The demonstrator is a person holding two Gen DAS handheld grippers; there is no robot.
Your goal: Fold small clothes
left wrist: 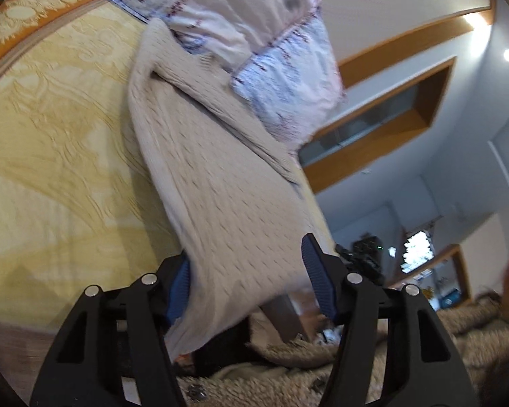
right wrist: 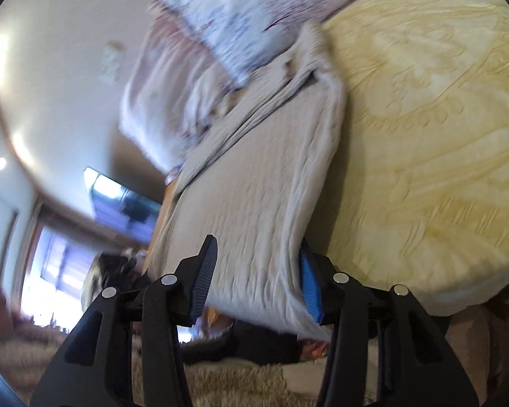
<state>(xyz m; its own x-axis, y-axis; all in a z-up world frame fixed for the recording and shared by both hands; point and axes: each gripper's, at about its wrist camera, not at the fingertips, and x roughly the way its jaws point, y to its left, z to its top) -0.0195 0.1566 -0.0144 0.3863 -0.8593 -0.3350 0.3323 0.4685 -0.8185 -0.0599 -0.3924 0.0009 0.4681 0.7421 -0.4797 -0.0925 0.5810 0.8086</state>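
Beige garment (left wrist: 220, 176) was knitted cloth, ribbed, matt, soft-looking. Yellow bedspread (left wrist: 51, 142) was woven cloth with a raised damask-like pattern and slight sheen. Printed quilt (left wrist: 288, 78) was thin smooth cloth, matt. Left gripper (left wrist: 247, 281) and right gripper (right wrist: 258, 278) were matt black plastic with shiny metal pins; pads (right wrist: 310, 288) were blue ridged rubber-like material. Person's sleeve (left wrist: 424, 356) was fuzzy fleece.
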